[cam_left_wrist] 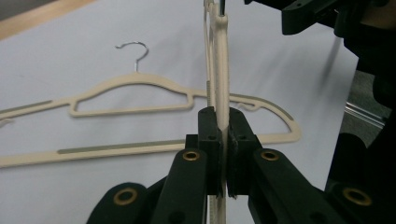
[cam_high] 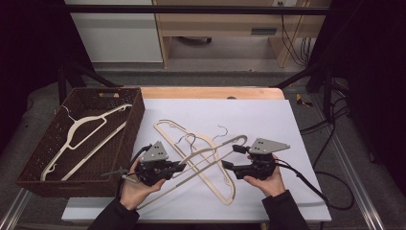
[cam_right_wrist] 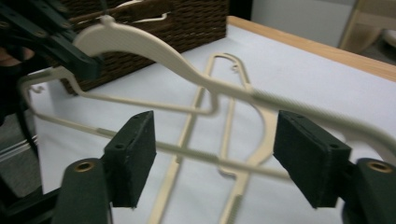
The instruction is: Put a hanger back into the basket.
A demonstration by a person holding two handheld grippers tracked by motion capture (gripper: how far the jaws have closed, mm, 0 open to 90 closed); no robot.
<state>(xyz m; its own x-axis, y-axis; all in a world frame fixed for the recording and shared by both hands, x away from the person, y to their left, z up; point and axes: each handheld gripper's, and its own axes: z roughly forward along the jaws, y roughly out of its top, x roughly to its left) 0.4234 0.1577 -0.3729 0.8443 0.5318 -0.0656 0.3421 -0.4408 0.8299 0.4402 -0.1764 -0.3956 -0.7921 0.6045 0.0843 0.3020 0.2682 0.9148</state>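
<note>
A cream hanger (cam_high: 210, 152) is lifted off the white sheet (cam_high: 258, 115), and my left gripper (cam_high: 181, 166) is shut on it. In the left gripper view the two jaws pinch this hanger (cam_left_wrist: 222, 107) edge-on. My right gripper (cam_high: 230, 156) is open, its pads (cam_right_wrist: 133, 156) standing on either side of the same hanger's (cam_right_wrist: 154, 46) thin lower bar without touching it. A second cream hanger (cam_high: 165, 128) lies flat on the sheet beneath; it shows as the flat hanger (cam_left_wrist: 135, 93) and again as the flat hanger (cam_right_wrist: 233, 116).
A brown wicker basket (cam_high: 138, 112) stands at the left with another cream hanger (cam_high: 81, 134) in it. The wooden table edge (cam_high: 210, 92) runs behind the sheet. Cables trail off the right side.
</note>
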